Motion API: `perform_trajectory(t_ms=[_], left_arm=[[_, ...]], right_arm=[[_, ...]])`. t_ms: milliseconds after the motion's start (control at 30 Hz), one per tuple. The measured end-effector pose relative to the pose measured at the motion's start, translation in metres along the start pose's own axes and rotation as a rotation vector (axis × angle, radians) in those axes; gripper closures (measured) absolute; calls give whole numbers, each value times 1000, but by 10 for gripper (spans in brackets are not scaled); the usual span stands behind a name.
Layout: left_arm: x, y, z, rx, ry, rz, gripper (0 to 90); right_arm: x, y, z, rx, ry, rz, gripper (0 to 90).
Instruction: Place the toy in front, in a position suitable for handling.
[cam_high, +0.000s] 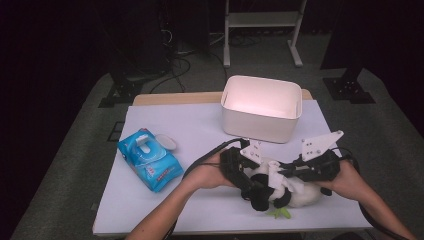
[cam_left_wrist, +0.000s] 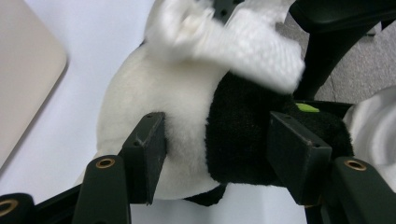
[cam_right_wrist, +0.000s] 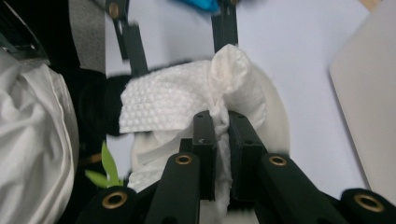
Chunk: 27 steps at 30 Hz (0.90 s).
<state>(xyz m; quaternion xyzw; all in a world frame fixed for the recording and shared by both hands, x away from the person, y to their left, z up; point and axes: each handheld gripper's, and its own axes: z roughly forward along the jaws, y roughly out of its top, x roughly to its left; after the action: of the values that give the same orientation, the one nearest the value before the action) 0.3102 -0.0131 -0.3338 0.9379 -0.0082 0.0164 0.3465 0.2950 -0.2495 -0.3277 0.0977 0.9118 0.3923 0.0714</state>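
plush black-and-white panda toy (cam_high: 292, 192) lies on its side at about 5 o'clock on the pale lavender surface (cam_high: 200, 125), close to the near edge, with a small green felt leaf (cam_high: 281, 213) poking out beneath it at 6 o'clock. left gripper (cam_high: 256, 189) comes in from 9 o'clock and holds the toy: in the left gripper view its two black jaws stand roughly half apart with their pads pressed into the fur, one on the white body, the other on the black band (cam_left_wrist: 243, 135). right gripper (cam_high: 280, 172) reaches in from 3 o'clock, and in the right gripper view its jaws are nearly together, pinching a crumpled white textured wipe (cam_right_wrist: 173, 100) whose free part drapes over the toy's top. that wipe also shows blurred across the top of the left gripper view. both hands meet over the toy, the grippers just beside each other. open white rectangular plastic bin (cam_high: 261, 106) stands at 12 o'clock from the toy, near but apart. blue soft pack of wet wipes (cam_high: 149, 160) lies at 9 o'clock, well apart, its white flip lid (cam_high: 167, 142) open.
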Motion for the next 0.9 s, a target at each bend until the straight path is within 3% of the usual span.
perform_trajectory(t_ms=[200, 267, 467, 700, 900], left_arm=[[-4, 0, 0, 23, 13, 18, 387], [-4, -2, 0, 8, 11, 9, 390], [-5, 1, 1, 7, 11, 17, 396], [-2, -2, 0, 5, 11, -2, 397], [-3, 0, 1, 12, 12, 4, 397]], right_arm=[[4, 23, 19, -4, 34, -49, 818], [3, 24, 19, 3, 37, -49, 818], [1, 8, 5, 4, 18, -15, 818], [-3, -18, -10, 49, -29, 46, 818], [-4, -30, -17, 55, -39, 64, 817]])
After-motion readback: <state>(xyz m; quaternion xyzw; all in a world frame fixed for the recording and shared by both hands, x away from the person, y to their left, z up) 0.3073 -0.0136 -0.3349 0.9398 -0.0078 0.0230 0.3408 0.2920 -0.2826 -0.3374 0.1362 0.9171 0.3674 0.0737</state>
